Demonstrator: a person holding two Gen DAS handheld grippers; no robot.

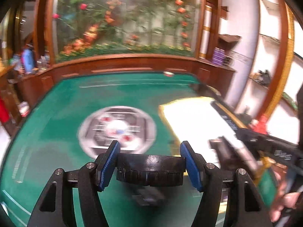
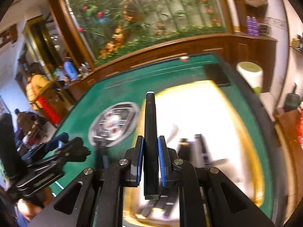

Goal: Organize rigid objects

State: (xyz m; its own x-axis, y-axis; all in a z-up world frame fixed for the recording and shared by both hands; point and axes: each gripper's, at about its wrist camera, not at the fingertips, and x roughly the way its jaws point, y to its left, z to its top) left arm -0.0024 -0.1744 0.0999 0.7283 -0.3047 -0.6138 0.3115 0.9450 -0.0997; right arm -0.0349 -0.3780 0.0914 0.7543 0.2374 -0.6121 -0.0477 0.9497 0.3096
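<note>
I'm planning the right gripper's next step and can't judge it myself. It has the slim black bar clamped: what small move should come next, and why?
Probably lower the right gripper toward the gold-edged white tray and set the slim black bar down there. The bar is clamped upright over the tray, where other dark items seem to lie already. The left gripper grips a round black part over the green table.

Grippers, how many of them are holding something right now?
2. The left gripper clamps a round black cap above the green table; the right gripper clamps a slim black bar.
</note>
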